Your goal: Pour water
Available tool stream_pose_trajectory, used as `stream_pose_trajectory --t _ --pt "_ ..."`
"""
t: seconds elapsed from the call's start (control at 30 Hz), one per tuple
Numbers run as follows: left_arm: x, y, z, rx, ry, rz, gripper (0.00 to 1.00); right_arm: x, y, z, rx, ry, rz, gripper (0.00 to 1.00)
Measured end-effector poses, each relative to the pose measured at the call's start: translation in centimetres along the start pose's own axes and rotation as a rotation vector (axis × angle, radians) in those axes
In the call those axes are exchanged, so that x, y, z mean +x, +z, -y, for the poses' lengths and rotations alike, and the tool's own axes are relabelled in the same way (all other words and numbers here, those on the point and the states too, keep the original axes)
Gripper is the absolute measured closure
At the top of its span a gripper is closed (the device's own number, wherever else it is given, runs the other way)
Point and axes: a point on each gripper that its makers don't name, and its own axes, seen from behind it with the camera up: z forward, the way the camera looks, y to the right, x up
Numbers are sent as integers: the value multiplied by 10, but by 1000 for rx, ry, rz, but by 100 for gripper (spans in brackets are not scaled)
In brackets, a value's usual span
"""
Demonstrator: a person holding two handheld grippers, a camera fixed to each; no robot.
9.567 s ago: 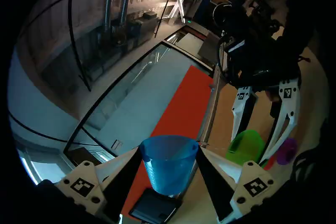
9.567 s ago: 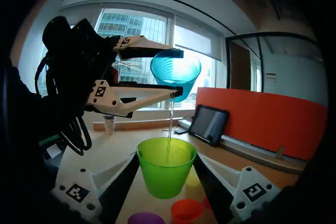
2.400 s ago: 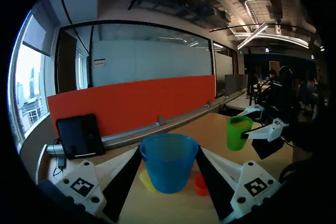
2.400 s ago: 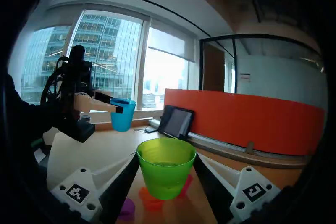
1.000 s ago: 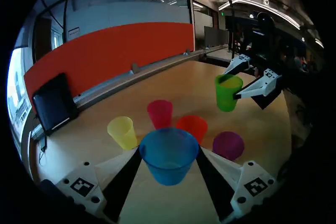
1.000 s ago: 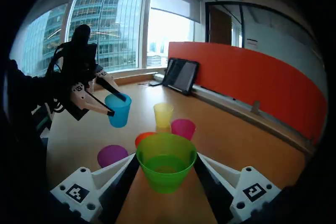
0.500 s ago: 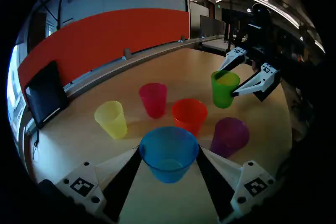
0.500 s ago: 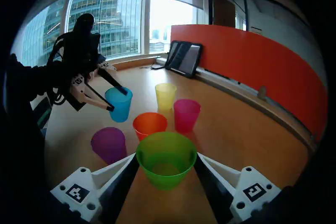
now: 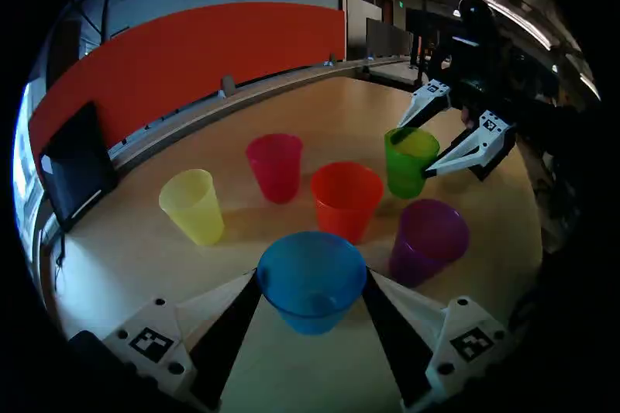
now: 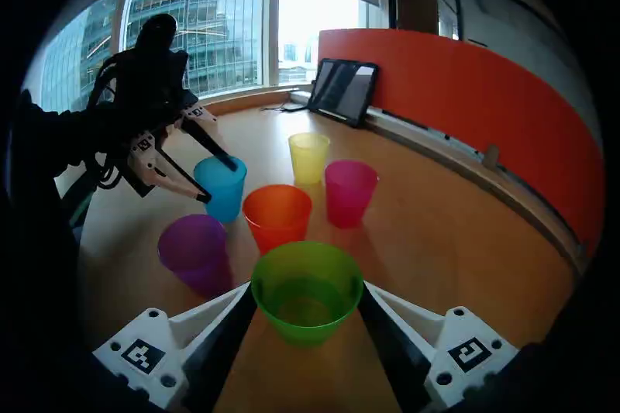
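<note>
Green cup: upright, some liquid in its bottom, pinched between both fingers of the right gripper, just beside the orange cup. Blue cup: upright, clamped likewise by the left gripper, near the orange cup. Purple cup, pink cup and yellow cup stand around the orange cup on the table.

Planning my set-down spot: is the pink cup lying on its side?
No, in the right gripper view the pink cup stands upright, mouth up, on the table beside the orange cup.
</note>
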Motion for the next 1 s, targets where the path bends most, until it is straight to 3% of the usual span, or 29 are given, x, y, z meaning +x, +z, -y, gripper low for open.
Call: stream_pose_trajectory --t 0.67,1.0 --pt "-5 4 -1 -4 -35 -6 11 -13 9 0 -13 -2 19 9" --pt "-17 8 -2 1 -39 21 11 -18 8 3 -12 2 19 8"
